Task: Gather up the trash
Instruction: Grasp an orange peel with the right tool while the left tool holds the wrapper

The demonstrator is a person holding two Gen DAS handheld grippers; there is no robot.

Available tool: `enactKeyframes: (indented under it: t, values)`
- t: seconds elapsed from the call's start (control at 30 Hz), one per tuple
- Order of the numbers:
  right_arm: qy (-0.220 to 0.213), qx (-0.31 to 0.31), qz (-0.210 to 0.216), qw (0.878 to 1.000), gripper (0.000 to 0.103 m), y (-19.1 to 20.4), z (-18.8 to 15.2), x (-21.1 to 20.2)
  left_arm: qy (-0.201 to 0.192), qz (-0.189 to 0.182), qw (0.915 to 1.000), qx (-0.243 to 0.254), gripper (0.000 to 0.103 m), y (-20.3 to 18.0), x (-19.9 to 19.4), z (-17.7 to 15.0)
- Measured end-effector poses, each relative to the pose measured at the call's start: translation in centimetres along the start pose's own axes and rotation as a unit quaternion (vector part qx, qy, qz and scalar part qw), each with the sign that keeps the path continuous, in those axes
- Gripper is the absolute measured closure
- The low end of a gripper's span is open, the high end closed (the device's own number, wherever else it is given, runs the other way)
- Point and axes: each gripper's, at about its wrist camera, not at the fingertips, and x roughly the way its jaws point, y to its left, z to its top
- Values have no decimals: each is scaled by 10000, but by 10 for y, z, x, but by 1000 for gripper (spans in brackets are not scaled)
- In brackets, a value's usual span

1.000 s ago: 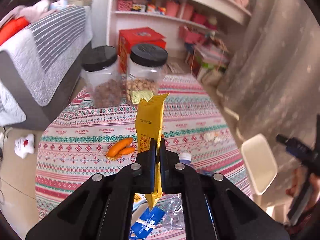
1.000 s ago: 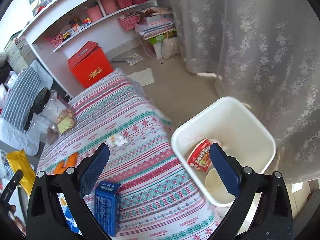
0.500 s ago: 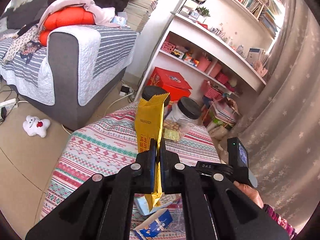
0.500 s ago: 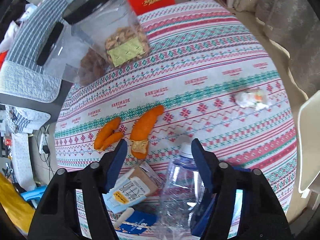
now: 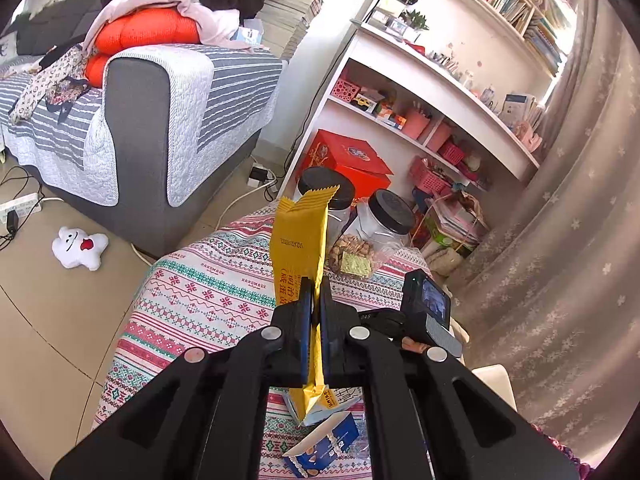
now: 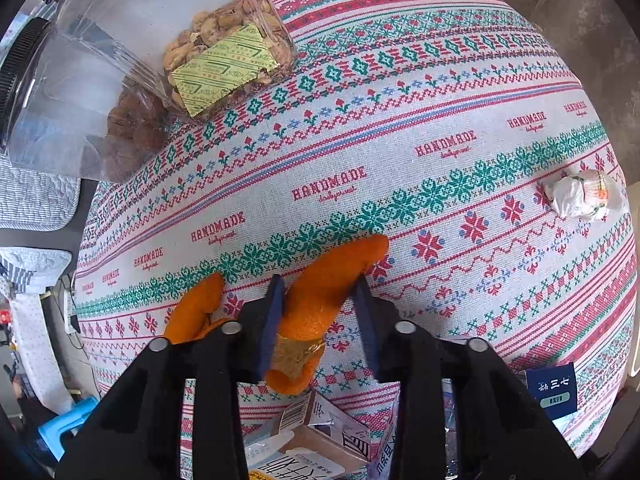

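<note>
My left gripper (image 5: 316, 292) is shut on a yellow snack wrapper (image 5: 300, 244) and holds it upright above the near end of the patterned table (image 5: 200, 292). My right gripper (image 6: 318, 292) is open, its fingers on either side of a large orange peel (image 6: 324, 280) lying on the tablecloth (image 6: 400, 128). A second orange peel (image 6: 196, 308) lies just left of it. A crumpled white wrapper (image 6: 580, 194) lies at the right edge. Small cartons (image 6: 320, 436) and a dark blue box (image 6: 552, 388) lie near me.
Two clear jars with black lids (image 5: 384, 224) stand at the table's far end; they also show in the right wrist view (image 6: 132, 60). A grey sofa (image 5: 140, 120), white shelves (image 5: 420, 92) and a curtain (image 5: 560, 220) surround the table. A white bin rim (image 5: 492, 376) shows at the right.
My right gripper has swung from over the white bin down to the table and closed in around the large orange peel. My left gripper has lifted and tilted up, still holding the yellow wrapper.
</note>
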Motion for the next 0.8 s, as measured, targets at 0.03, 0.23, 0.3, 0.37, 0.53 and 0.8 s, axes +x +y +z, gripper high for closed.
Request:
enactKeyframes:
  t: [0.03,0.23,0.3,0.37,0.53,0.8]
  values:
    - [-23,-8,9,10000,80,2,0,-1,12,-6,10000,-17,99,1,0,0]
    - [-636,-262,324,9971,88,-3,-8,-47,114,32,9999,-103,99,3,6,-2]
    - [-870,-385,518,9941,88,-4,-14,-71,103,49,9998,-155,99,5,7,-2]
    - [-1144,-529,651,9899,88,-5,-18,-94,61,36,9998,-201,99,6,6,-1]
    - [-1798,-849,916,9757,88,-12,-31,-152,-85,8,9999,-124,99,-2,1,-1]
    - [-2688,-939,1042,9529,88,-49,-71,-210,-150,-9,9999,19,99,-15,2,-6]
